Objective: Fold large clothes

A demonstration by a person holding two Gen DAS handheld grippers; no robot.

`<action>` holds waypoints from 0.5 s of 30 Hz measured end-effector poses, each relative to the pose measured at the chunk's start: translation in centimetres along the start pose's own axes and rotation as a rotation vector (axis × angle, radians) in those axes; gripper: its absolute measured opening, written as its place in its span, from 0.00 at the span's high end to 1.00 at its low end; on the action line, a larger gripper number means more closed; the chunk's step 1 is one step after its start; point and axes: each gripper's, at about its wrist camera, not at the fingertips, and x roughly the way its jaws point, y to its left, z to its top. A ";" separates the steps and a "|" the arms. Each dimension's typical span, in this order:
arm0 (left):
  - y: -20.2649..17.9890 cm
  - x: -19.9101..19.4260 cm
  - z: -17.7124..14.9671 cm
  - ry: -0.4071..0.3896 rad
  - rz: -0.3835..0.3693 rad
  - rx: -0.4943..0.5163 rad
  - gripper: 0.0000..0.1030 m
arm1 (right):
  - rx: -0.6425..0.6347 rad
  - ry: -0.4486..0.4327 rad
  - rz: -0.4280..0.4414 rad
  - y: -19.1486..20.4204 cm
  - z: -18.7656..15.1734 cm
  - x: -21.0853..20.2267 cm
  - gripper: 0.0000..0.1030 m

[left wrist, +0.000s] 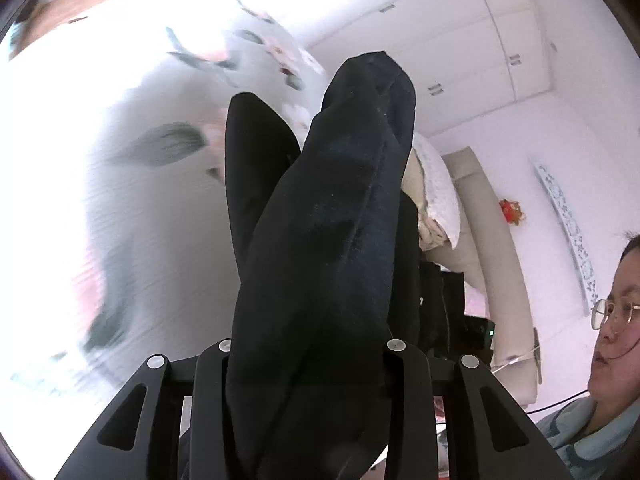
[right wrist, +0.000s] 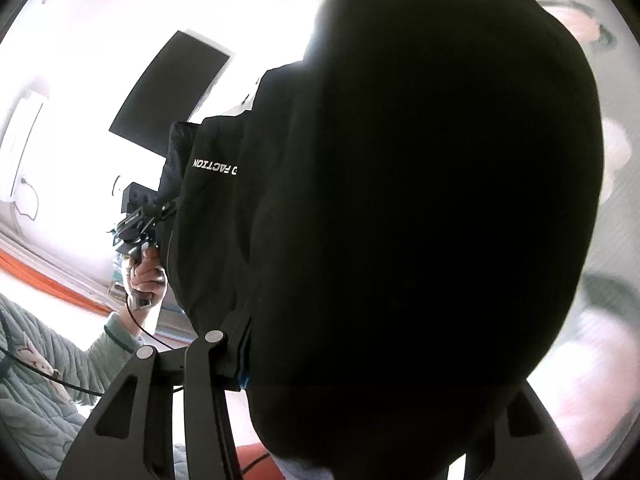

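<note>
The black garment (left wrist: pixel 320 248) fills my left wrist view, a thick bunched fold rising from 6 o'clock, right between the fingers, toward 12 o'clock. My left gripper (left wrist: pixel 308 364) is clamped narrow on that fold, with cloth packed between both fingers. A second flap of the same cloth stands at 11 o'clock of the main fold.

In my right wrist view the garment (right wrist: pixel 420 220) blankets the centre and everything toward 3 o'clock, white lettering (right wrist: pixel 216 167) showing at 9 o'clock. My right gripper (right wrist: pixel 340 360) grips the cloth half-wide; only its left finger (right wrist: pixel 204 392) shows, the other lies under fabric.

At 9 o'clock there, my left hand (right wrist: pixel 146 276) holds its gripper pinching the garment's far edge. Behind the garment lies the flowered bedspread (left wrist: pixel 132 128); white cupboards (left wrist: pixel 460 32) stand at 1 o'clock.
</note>
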 end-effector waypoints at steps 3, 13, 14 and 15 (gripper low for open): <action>3.0 -1.8 -1.7 0.013 0.018 -0.033 0.66 | 0.041 0.023 -0.005 2.2 -1.6 4.3 0.47; 23.9 -0.1 -5.5 0.107 0.011 -0.299 0.53 | 0.278 0.086 -0.187 -2.4 -7.6 17.7 0.29; 27.6 0.2 -6.1 0.093 -0.045 -0.409 0.46 | 0.373 0.054 -0.182 -4.7 -8.8 17.7 0.25; 29.1 0.2 -6.6 0.083 -0.121 -0.471 0.47 | 0.441 0.022 -0.148 -6.0 -9.8 17.3 0.22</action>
